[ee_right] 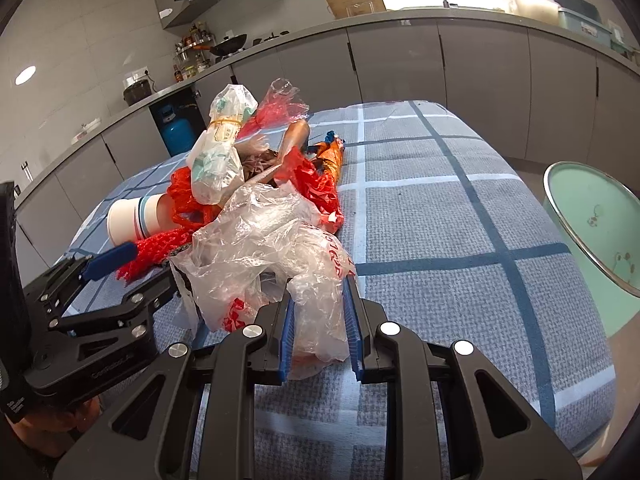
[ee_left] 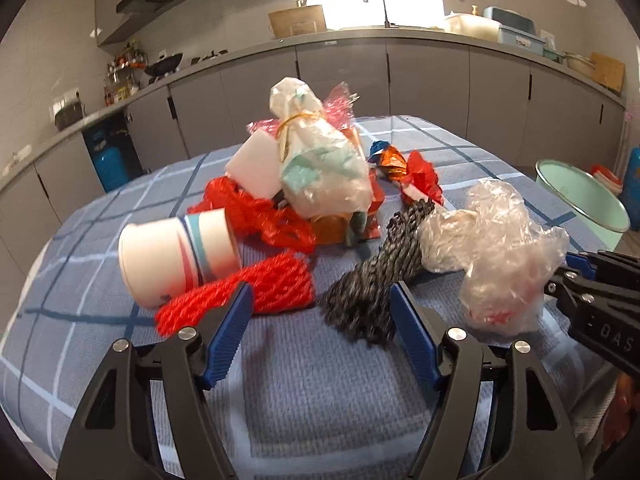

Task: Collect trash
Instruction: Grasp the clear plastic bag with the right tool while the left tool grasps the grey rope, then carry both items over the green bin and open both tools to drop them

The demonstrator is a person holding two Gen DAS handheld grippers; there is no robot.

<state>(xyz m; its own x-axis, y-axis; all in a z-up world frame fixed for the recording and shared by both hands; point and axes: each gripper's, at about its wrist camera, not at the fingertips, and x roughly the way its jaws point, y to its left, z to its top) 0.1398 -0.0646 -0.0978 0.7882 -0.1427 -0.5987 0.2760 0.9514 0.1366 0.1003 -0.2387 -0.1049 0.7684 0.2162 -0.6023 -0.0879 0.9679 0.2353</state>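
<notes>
A heap of trash lies on the blue checked tablecloth (ee_left: 320,384). My left gripper (ee_left: 322,320) is open, its blue pads on either side of a black foam net (ee_left: 372,280) and next to a red foam net (ee_left: 256,292). A white paper cup (ee_left: 176,254) lies on its side to the left. My right gripper (ee_right: 320,316) is shut on a crumpled clear plastic bag (ee_right: 272,248), which also shows in the left wrist view (ee_left: 492,248). The right gripper (ee_left: 592,292) enters that view at the right edge.
Behind lie a tied white bag (ee_left: 320,160), a white foam block (ee_left: 256,168), red mesh (ee_left: 256,216) and orange and red wrappers (ee_left: 404,172). A mint-green bin (ee_right: 596,232) stands beside the table's right edge. Grey kitchen cabinets (ee_left: 424,76) run along the back.
</notes>
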